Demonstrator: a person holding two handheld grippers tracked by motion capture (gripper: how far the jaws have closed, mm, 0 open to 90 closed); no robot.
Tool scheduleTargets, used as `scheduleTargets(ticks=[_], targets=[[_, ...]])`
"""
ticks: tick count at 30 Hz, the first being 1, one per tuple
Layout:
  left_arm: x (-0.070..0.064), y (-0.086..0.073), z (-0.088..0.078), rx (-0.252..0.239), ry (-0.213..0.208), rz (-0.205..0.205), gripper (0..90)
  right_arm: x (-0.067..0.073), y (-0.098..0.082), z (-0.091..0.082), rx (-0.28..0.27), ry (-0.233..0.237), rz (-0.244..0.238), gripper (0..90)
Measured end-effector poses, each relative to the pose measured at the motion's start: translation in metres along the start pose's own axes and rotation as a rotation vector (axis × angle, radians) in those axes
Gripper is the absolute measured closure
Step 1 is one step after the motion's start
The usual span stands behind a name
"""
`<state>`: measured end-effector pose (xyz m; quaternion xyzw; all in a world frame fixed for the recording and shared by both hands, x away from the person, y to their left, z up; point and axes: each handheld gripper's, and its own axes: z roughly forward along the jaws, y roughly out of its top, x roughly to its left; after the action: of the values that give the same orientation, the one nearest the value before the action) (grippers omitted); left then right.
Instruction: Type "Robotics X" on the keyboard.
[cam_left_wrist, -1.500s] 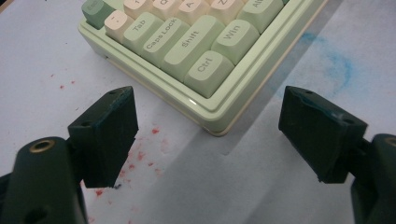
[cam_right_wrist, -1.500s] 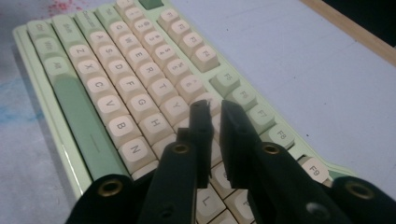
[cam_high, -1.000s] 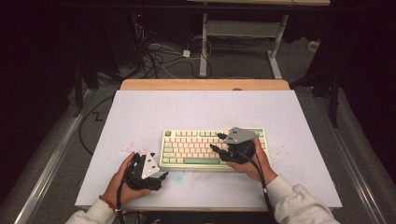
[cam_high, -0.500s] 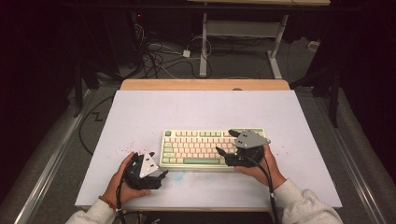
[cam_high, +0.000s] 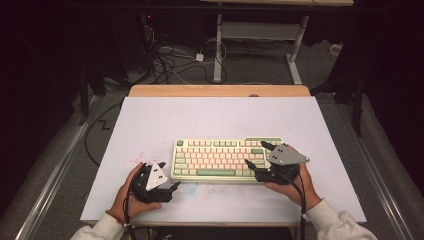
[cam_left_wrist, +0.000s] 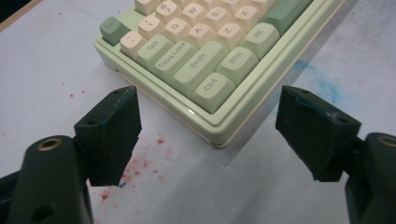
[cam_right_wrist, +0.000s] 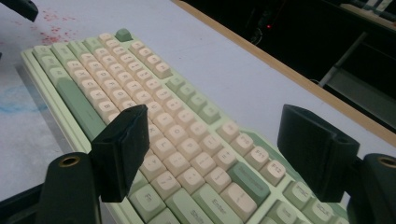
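Note:
A pale green and cream keyboard (cam_high: 220, 159) lies flat on the white table (cam_high: 200, 120), a little right of centre. My left gripper (cam_high: 172, 190) rests on the table at the keyboard's near-left corner, open, and that corner (cam_left_wrist: 212, 133) sits in the gap between its fingers (cam_left_wrist: 112, 133) untouched. Over the keyboard's right end hovers my right gripper (cam_high: 254, 153), pointing left along the key rows (cam_right_wrist: 154, 107). Its jaws have just been opening and stand wide, with nothing gripped between the fingers (cam_right_wrist: 123, 149).
Red specks (cam_high: 134, 159) and a blue smear (cam_high: 191, 189) stain the table near the left gripper. A wooden strip (cam_high: 220, 90) runs along the far edge. Beyond it are floor cables (cam_high: 170, 60) and a desk frame (cam_high: 260, 35).
The right gripper slid rightward along the keyboard to its right end, and its jaws spread wider. The left hand and the keyboard stayed put.

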<state>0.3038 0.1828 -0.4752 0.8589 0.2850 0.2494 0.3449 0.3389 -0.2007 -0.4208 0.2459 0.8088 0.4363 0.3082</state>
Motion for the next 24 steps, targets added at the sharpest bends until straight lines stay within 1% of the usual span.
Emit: scheduleTargets(ticks=[2,4,6,7,8,9,11,13,15,18,20,22,23,24], targets=[[0.000,0.000,0.000,-0.003,-0.001,-0.004,22.0,-0.001,-0.002,-0.003,-0.007,-0.011,0.002,25.4],[0.000,0.000,-0.001,-0.009,0.007,-0.006,22.7,-0.002,-0.005,-0.007,-0.002,-0.013,0.007,25.4],[0.001,0.000,-0.002,-0.016,0.000,-0.014,23.9,-0.002,-0.008,-0.009,-0.004,-0.015,0.009,25.4],[0.001,0.000,-0.002,-0.018,-0.001,-0.016,25.7,-0.002,-0.010,-0.011,-0.001,-0.020,0.007,25.4],[0.002,0.001,-0.003,-0.021,-0.001,-0.009,27.4,-0.002,-0.011,-0.012,-0.003,-0.022,0.005,25.4],[0.002,0.001,-0.003,-0.018,0.003,-0.004,27.6,-0.002,-0.013,-0.014,-0.006,-0.022,0.006,25.4],[0.002,0.001,-0.003,-0.011,0.003,-0.002,31.5,-0.002,-0.017,-0.017,-0.001,-0.014,0.004,25.4],[0.002,0.002,-0.002,-0.004,0.010,-0.004,33.3,-0.002,-0.020,-0.019,-0.001,-0.022,0.002,25.4],[0.003,0.002,-0.003,-0.006,0.005,-0.008,37.5,-0.001,-0.023,-0.023,0.006,-0.039,-0.003,25.4],[0.004,0.003,-0.004,-0.010,-0.005,-0.010,44.1,-0.003,-0.030,-0.028,0.007,-0.050,0.014,25.4],[0.004,0.003,-0.005,-0.008,-0.015,-0.008,52.6,-0.002,-0.034,-0.031,0.019,-0.056,0.015,25.4],[0.004,0.003,-0.005,-0.009,-0.042,-0.015,60.5,-0.002,-0.039,-0.035,0.026,-0.059,0.018,25.4],[0.005,0.004,-0.006,-0.012,-0.038,-0.002,64.0,-0.001,-0.040,-0.037,0.030,-0.065,0.012,25.4],[0.004,0.004,-0.006,-0.010,-0.048,-0.008,66.9,0.000,-0.042,-0.039,0.033,-0.072,0.005,25.4]])
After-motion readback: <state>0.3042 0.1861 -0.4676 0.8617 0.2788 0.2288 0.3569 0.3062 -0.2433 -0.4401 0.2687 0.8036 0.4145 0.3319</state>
